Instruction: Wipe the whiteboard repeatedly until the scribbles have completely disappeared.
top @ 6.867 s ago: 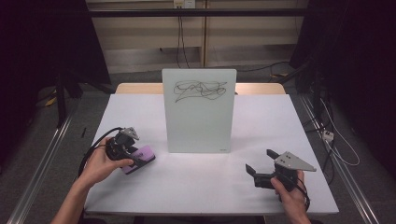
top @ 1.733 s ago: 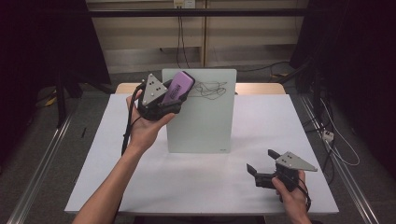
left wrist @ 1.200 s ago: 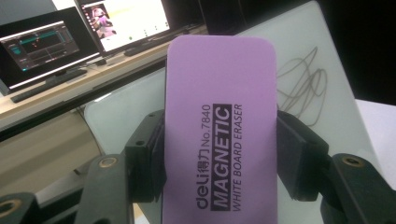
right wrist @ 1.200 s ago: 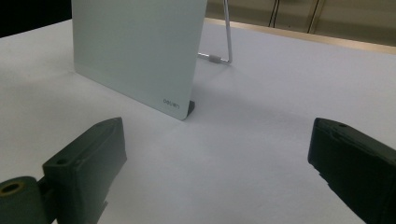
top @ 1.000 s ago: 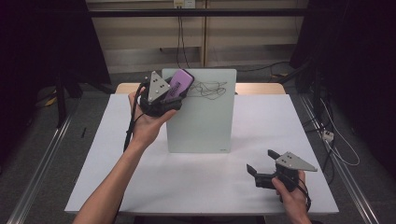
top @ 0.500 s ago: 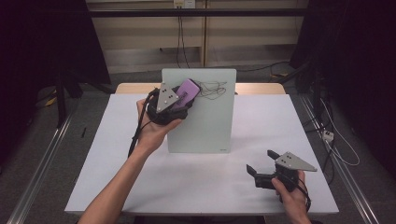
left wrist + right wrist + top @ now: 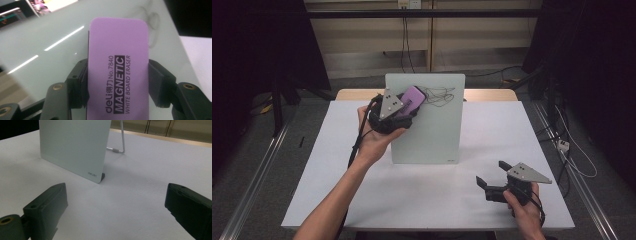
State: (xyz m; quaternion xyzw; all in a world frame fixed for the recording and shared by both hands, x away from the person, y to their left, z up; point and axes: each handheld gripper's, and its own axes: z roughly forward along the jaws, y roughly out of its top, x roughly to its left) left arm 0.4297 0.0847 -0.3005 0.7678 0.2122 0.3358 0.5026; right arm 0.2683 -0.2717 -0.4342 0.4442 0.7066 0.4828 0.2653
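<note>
A small glass whiteboard [image 7: 432, 125] stands upright on a wire stand at the middle of the white table [image 7: 337, 165]. Black scribbles [image 7: 439, 96] mark its upper part. My left gripper [image 7: 408, 106] is shut on a purple magnetic whiteboard eraser [image 7: 412, 96], held against the board's upper left, just left of the scribbles. In the left gripper view the eraser [image 7: 117, 72] sits between both jaws, with the board [image 7: 50, 42] behind it and faint ink smears [image 7: 152, 17] beyond. My right gripper [image 7: 484, 187] rests open near the table's front right; its jaws stand wide apart with nothing between them [image 7: 115, 210].
The board's lower corner [image 7: 96, 173] and its wire stand [image 7: 118, 150] appear ahead in the right gripper view. Cables [image 7: 407, 35] hang down the wall behind the table. Metal rails [image 7: 257, 170] run along the floor on both sides.
My left hand carried the eraser from the table's left side up to the board's top left, then slid it a little to the right and down across the board. The right gripper stayed still.
</note>
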